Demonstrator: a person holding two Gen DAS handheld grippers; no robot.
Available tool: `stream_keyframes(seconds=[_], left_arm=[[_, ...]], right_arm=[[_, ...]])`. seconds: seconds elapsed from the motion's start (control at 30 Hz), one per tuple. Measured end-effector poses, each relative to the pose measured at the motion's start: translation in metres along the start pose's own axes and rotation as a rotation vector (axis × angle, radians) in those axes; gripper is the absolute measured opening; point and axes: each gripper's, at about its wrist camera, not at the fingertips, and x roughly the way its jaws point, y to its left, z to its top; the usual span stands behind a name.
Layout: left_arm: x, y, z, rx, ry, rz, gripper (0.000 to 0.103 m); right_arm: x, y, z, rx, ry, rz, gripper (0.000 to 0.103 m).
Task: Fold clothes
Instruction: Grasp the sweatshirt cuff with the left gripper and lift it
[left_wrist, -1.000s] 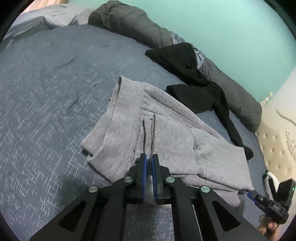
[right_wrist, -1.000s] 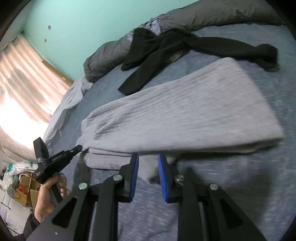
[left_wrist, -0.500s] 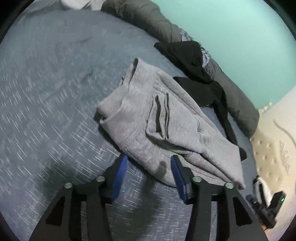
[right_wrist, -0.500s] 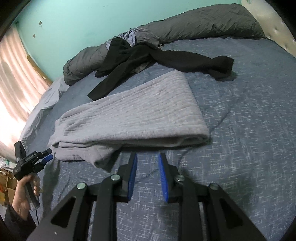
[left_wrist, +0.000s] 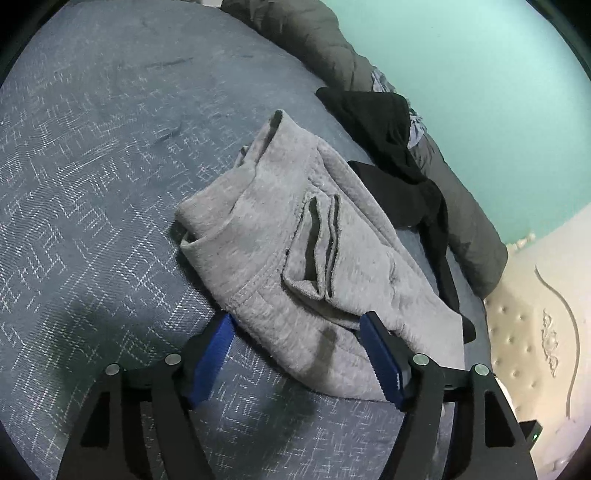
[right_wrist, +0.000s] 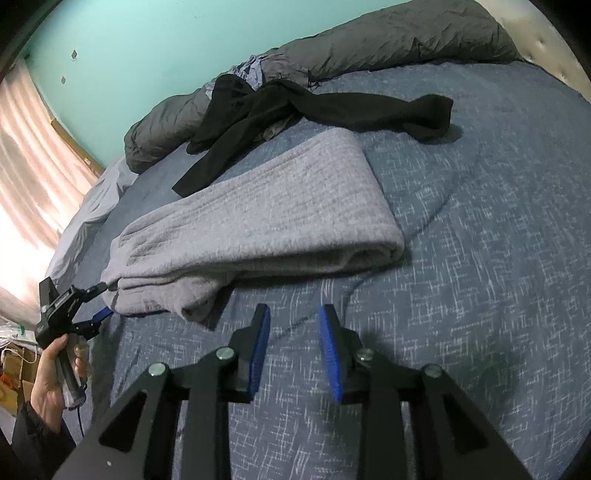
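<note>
Folded grey trousers (left_wrist: 295, 258) — blue bedspread (left_wrist: 92, 166)

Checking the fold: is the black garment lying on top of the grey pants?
No, the black garment lies beside the grey pants, behind them on the bed.

Dark grey duvet (right_wrist: 388, 40) along a teal wall (left_wrist: 498, 92), beside a cream tufted headboard (left_wrist: 535, 314).

Left gripper (left_wrist: 297, 334): tilted downward, jaws spread wide and just been opening, pads pressing on nothing
Right gripper (right_wrist: 294, 334): tilted downward, jaws narrowly apart, nothing between them
Left hand (right_wrist: 51, 373): wrapped round its gripper's handle
</note>
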Motion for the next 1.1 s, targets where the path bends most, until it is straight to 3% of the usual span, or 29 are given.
stream_keyframes(seconds=[0.6, 1.1], left_arm=[[0.004, 0.001, 0.005, -0.048, -0.073, 0.008, 0.077], [0.005, 0.007, 0.011, -0.08, -0.089, -0.043, 0.081]], right_arm=[[-0.003, -0.021, -0.02, 0.045, 0.014, 0.049, 0.028], [-0.008, -0.021, -0.019, 0.052, -0.003, 0.076, 0.028]])
